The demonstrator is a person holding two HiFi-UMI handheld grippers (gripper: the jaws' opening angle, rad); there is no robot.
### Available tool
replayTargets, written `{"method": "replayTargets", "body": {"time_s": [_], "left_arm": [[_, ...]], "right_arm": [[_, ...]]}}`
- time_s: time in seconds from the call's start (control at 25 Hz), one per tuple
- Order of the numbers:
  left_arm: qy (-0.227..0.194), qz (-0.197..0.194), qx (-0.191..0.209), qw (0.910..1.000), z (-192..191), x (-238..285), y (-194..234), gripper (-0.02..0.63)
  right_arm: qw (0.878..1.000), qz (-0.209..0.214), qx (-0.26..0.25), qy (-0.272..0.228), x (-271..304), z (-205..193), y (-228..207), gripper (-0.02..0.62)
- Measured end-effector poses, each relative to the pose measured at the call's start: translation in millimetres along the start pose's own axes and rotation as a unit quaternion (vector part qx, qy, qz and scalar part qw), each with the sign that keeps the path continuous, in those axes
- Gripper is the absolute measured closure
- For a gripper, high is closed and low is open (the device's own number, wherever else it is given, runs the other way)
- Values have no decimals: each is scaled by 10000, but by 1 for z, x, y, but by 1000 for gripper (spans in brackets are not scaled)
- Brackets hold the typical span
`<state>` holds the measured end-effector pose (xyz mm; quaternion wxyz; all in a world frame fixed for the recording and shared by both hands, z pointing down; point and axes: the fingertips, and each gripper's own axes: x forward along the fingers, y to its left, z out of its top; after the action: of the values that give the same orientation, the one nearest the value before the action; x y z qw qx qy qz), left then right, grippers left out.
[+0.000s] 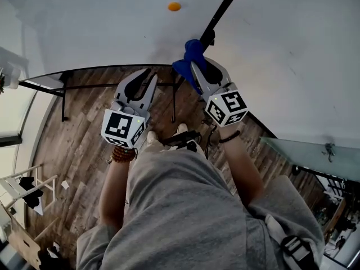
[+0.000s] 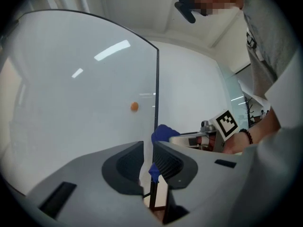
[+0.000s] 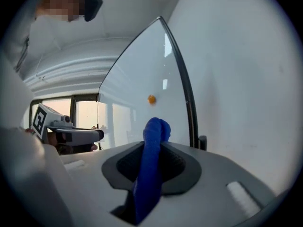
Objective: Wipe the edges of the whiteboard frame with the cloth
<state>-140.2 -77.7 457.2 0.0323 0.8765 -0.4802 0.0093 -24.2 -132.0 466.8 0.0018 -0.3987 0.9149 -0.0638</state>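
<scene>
Cloth (image 3: 147, 183) clamped in right tongs (image 3: 152, 144), beside whiteboard frame (image 3: 186, 94); left tongs (image 2: 147, 156) apart.

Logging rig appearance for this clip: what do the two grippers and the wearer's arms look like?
The left gripper and right gripper are light grey with dark ribbed jaw pads. Each carries a white cube printed with black square markers. The forearms are bare, with a brown bead bracelet on the left wrist and a dark band on the right. The top is grey.
</scene>
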Motion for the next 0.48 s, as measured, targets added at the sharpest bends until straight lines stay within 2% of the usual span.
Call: {"method": "replayTargets", "body": {"time_s": [0.12, 0.2, 0.28, 0.36, 0.48], "left_arm": [[-124, 309, 413, 9986, 5, -4, 2, 541], [-179, 607, 844, 9944, 10, -9, 4, 543], [-230, 825, 1093, 9903, 12, -15, 6, 545], [-290, 941, 1072, 9894, 11, -21, 9, 546], [-319, 1003, 881, 9905, 5, -29, 16, 549]], "right_arm": [[9967, -291, -738, -193, -7, 18, 15, 513], [9918, -504, -1152, -231, -10, 18, 25, 512], [9865, -577, -1522, -207, -10, 13, 40, 512], [9830, -541, -1746, -195, -8, 8, 58, 514], [9837, -406, -1743, -161, -1, -2, 77, 514]]}}
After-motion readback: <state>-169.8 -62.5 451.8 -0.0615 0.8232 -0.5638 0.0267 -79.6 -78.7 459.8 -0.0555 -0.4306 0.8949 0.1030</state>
